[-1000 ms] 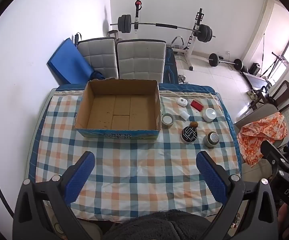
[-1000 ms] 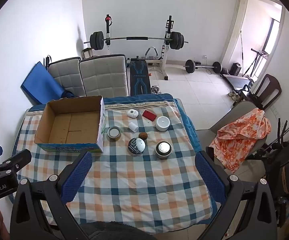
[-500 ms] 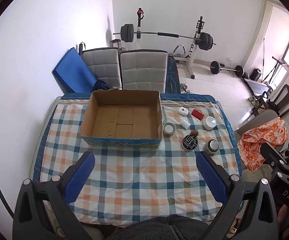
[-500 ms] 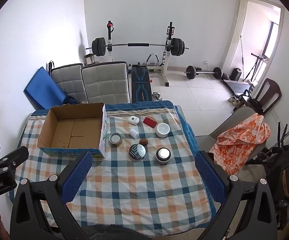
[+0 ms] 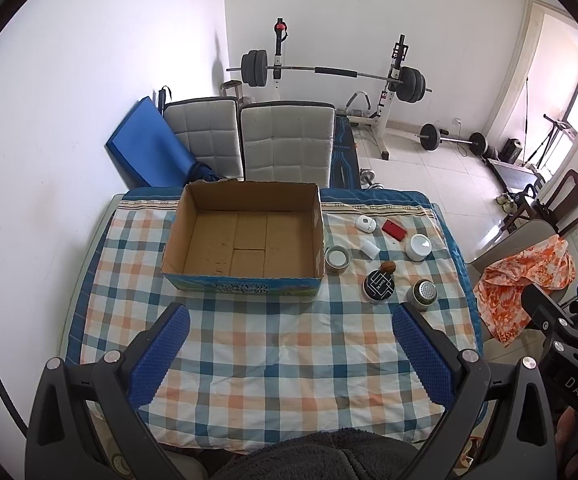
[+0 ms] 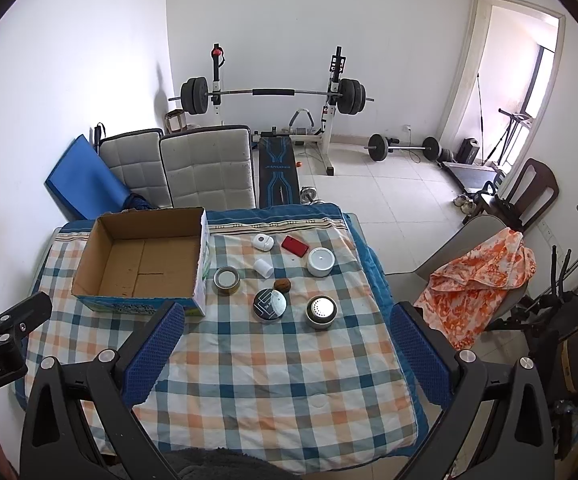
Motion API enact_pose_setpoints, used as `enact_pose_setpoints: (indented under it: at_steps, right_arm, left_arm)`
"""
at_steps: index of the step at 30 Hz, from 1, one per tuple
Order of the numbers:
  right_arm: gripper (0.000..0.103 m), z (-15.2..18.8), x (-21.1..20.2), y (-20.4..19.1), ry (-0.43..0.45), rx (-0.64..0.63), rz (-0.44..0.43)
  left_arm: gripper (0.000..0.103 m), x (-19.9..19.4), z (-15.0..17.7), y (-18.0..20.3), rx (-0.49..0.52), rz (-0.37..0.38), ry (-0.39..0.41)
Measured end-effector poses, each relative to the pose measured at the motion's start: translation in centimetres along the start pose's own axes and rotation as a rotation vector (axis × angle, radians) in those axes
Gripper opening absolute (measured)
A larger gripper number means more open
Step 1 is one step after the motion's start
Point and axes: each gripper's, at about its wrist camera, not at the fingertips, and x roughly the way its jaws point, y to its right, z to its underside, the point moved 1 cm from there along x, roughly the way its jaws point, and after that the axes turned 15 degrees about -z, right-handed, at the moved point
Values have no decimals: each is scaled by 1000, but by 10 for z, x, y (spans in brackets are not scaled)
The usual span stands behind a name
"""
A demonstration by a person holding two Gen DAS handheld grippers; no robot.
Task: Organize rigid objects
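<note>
Cardboard box (image 5: 245, 240) totally empty, seven small items (image 6: 269, 306) all sitting right of it on tabletop (image 5: 257, 356); both tools (image 5: 289, 354) (image 6: 283, 350) gaping, holding zilch.

Your table carries a cloth (image 5: 273, 344) checked in blue, orange and white. The box (image 5: 245, 240) is brown cardboard with a blue printed base band. Note a red case (image 6: 294, 245), a white pot (image 6: 320, 261), and a black tin (image 6: 269, 305) with white line pattern. Your finger pads (image 5: 160, 356) are blue.
</note>
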Motion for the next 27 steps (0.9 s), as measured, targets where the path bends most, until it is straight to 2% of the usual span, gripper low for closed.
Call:
enact_pose_setpoints:
  at_steps: [27]
  right_arm:
    - [103,-6,-10,-4,47,-29,-8]
  left_arm:
    - [103,-4,-11,-8,-21,-5,20]
